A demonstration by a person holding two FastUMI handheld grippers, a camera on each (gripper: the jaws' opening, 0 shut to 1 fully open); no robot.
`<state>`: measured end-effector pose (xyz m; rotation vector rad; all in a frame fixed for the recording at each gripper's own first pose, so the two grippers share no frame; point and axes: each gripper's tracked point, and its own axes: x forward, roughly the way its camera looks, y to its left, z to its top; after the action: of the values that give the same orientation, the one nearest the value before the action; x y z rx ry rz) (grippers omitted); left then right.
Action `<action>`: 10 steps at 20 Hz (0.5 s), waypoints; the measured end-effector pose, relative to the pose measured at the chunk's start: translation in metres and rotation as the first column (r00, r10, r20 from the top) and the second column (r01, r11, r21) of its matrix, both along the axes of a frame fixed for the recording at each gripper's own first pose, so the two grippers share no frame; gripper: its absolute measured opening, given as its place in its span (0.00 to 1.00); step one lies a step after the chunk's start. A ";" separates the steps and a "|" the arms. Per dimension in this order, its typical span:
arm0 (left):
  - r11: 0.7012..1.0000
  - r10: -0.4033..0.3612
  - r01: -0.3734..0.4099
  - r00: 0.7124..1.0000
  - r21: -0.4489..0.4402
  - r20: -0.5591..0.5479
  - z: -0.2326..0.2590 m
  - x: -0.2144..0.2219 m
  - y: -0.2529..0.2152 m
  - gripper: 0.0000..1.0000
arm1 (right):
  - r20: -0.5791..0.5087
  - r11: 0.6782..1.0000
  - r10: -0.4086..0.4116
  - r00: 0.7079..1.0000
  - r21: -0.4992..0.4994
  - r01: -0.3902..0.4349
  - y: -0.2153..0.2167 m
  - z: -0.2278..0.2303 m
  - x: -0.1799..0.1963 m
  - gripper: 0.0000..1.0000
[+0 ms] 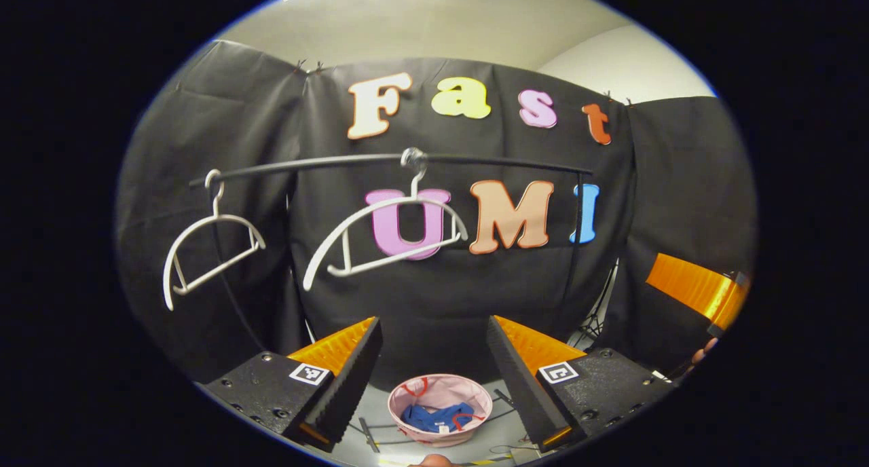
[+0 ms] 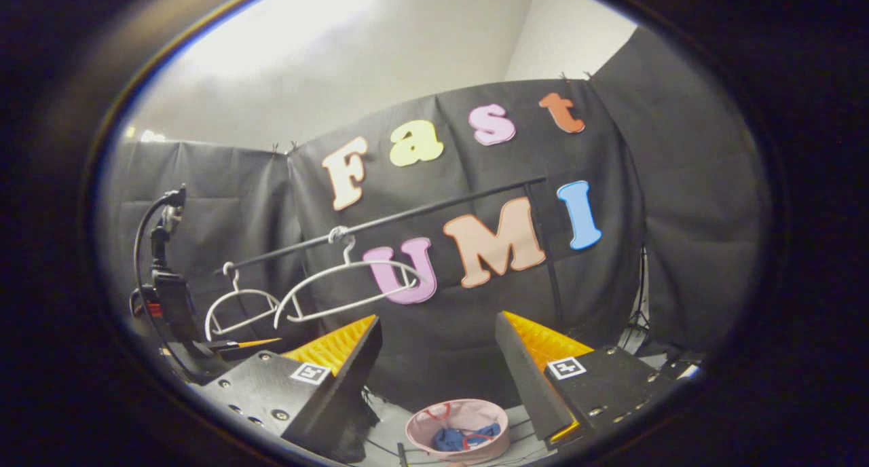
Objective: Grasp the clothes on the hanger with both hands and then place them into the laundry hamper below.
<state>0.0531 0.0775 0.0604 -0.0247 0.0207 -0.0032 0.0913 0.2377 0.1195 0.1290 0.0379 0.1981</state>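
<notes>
Clothes (image 1: pixel 434 416) lie bunched in the laundry hamper (image 1: pixel 475 394) on the floor below the rail, hangers (image 1: pixel 387 233) bare, so I keep left gripper (image 1: pixel 434 358) and right gripper (image 2: pixel 438 362) spread, lifting clear without snagging.

Right gripper (image 2: pixel 434 358) held with fingers spread wide, nothing clasped, pink laundry hamper (image 2: pixel 459 429) seen below between the fingers, blue clothes (image 2: pixel 464 437) lain inside the hamper, two bare white hangers (image 2: pixel 346 284) hung from a black rail (image 2: pixel 400 216) above the hamper.
</notes>
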 end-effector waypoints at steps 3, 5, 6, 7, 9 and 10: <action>0.998 -0.049 0.048 0.998 0.045 0.032 0.009 -0.010 -0.017 0.95 | -0.010 0.995 -0.058 0.998 -0.080 0.057 -0.028 -0.015 0.001 1.00; 0.995 -0.071 0.065 0.995 0.079 0.074 0.013 -0.014 -0.025 0.95 | -0.020 0.988 -0.076 0.997 -0.136 0.073 -0.037 -0.031 0.003 1.00; 0.994 -0.083 0.077 0.994 0.075 0.073 0.011 -0.013 -0.030 0.95 | -0.035 0.984 -0.082 0.996 -0.164 0.075 -0.041 -0.038 0.004 0.96; 0.994 -0.093 0.089 0.994 0.063 0.064 0.003 -0.013 -0.033 0.95 | -0.044 0.979 -0.091 0.995 -0.185 0.082 -0.045 -0.040 0.003 1.00; 0.995 -0.099 0.097 0.994 0.039 0.050 -0.005 -0.008 -0.032 0.96 | -0.057 0.979 -0.101 0.993 -0.183 0.089 -0.048 -0.038 0.007 0.96; 0.995 -0.099 0.098 0.994 0.035 0.049 -0.006 -0.005 -0.030 0.96 | -0.051 0.982 -0.089 0.995 -0.173 0.079 -0.044 -0.035 0.008 1.00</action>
<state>0.0483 0.0475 0.0548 0.0089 -0.0287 -0.1024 0.0994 0.1938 0.0848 -0.0349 0.1075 0.1057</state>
